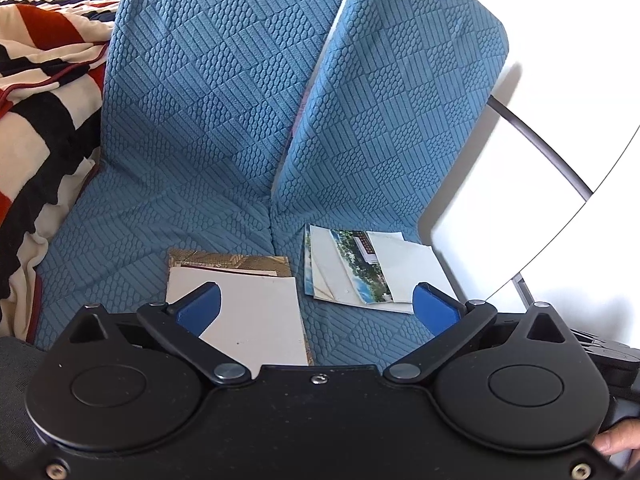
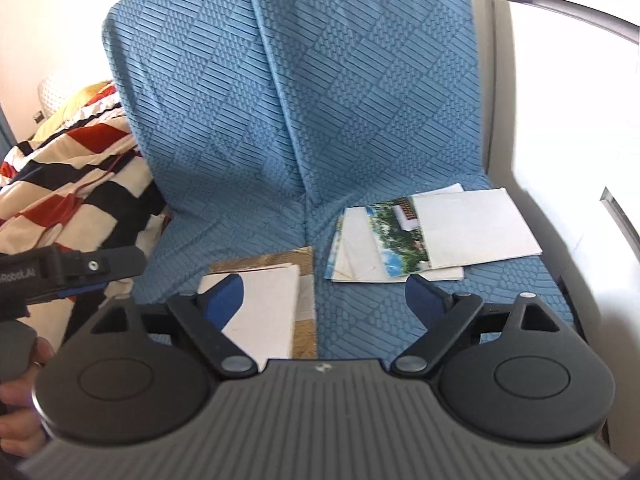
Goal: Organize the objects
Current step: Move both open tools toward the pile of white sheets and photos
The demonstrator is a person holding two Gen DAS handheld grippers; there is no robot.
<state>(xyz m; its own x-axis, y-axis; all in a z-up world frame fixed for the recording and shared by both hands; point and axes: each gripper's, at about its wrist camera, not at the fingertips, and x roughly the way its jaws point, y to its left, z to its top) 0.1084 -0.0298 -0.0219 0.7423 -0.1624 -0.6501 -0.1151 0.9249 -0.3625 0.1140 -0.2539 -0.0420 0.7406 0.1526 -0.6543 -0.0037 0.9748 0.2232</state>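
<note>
Two piles of cards and papers lie on a blue quilted sofa seat. The near left pile (image 1: 248,320) (image 2: 260,312) has a white sheet on top of brown and gold patterned cards. The right pile (image 1: 360,268) (image 2: 432,236) holds white sheets and a photo card of trees and a building. My left gripper (image 1: 318,306) stands wide open just above the seat, its left pad over the white sheet, nothing pressed between the pads. My right gripper (image 2: 320,300) is also open, left pad over the same pile, with nothing in it.
A striped red, black and cream blanket (image 1: 36,120) (image 2: 68,192) lies bunched at the left of the seat. The blue sofa back (image 1: 224,80) rises behind. A white wall and a grey curved bar (image 1: 540,140) stand at the right. The other gripper (image 2: 60,272) and a hand show at the left.
</note>
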